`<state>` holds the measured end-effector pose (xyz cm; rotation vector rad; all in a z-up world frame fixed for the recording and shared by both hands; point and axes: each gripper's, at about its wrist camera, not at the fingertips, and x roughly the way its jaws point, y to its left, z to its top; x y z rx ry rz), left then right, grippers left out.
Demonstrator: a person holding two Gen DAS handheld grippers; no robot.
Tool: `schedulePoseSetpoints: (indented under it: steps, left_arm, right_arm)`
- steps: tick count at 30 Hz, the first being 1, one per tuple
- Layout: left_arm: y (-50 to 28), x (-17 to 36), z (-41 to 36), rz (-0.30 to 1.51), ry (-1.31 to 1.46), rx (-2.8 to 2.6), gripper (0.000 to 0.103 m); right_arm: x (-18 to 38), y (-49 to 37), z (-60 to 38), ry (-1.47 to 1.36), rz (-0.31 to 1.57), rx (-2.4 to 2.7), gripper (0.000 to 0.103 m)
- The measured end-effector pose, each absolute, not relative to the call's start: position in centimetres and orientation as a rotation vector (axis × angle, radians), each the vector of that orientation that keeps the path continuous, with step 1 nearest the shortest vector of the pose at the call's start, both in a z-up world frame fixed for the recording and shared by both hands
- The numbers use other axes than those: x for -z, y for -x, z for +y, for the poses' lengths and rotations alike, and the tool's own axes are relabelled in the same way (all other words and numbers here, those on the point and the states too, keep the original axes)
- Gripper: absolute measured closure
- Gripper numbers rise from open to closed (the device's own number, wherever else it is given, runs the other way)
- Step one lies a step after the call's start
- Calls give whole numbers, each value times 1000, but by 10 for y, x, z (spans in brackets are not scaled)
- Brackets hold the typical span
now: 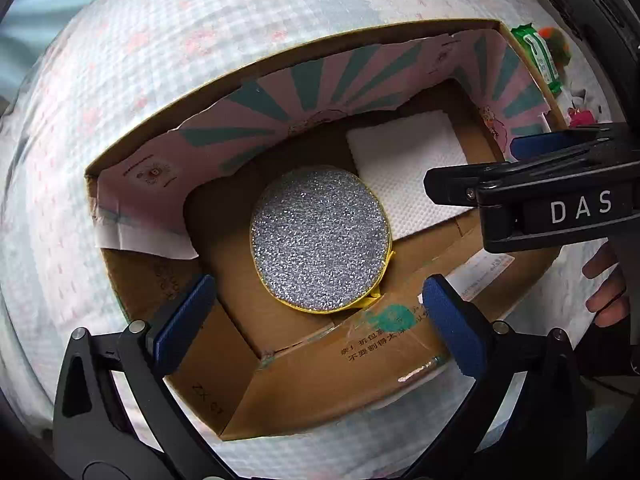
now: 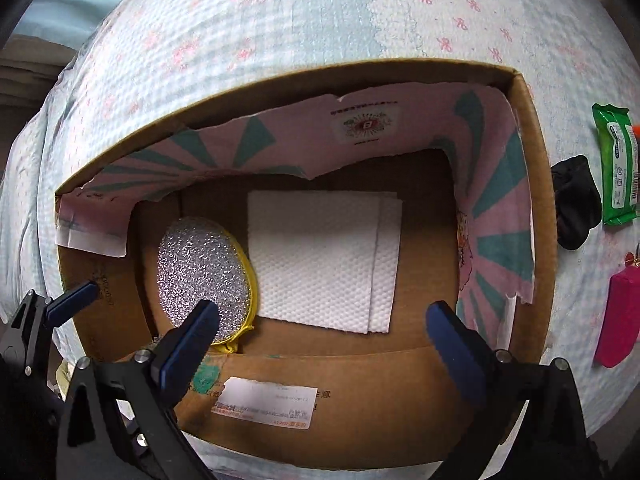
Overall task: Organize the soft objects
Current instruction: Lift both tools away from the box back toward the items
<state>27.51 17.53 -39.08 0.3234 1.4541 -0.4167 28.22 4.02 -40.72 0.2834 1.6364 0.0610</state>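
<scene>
An open cardboard box point(image 1: 320, 380) point(image 2: 536, 152) sits on a bed. Flat on its floor lie a round silver glittery sponge with a yellow rim point(image 1: 320, 240) point(image 2: 200, 272) and a folded white paper towel point(image 1: 404, 168) point(image 2: 320, 256), side by side. My left gripper point(image 1: 316, 312) hangs over the sponge, open, with nothing between its blue pads. My right gripper point(image 2: 324, 320) hovers above the towel, open and empty. In the left wrist view, the right gripper's black body marked DAS point(image 1: 540, 208) reaches in from the right.
The pale bedspread with pink bows point(image 2: 320, 20) surrounds the box. To the right of the box lie a green wipes pack point(image 2: 616, 168) point(image 1: 540, 56), a black cloth item point(image 2: 576, 208) and a pink pouch point(image 2: 620, 312). A hand point(image 1: 608, 288) holds the right gripper.
</scene>
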Motion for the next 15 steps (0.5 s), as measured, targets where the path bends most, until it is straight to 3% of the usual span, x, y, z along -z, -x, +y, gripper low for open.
schedulePoseSetpoints:
  steps: [15]
  left_arm:
    - [-246,334,199,1342,-287,370,0]
  right_arm:
    - [357,-257,49,-266,1513,-70,0]
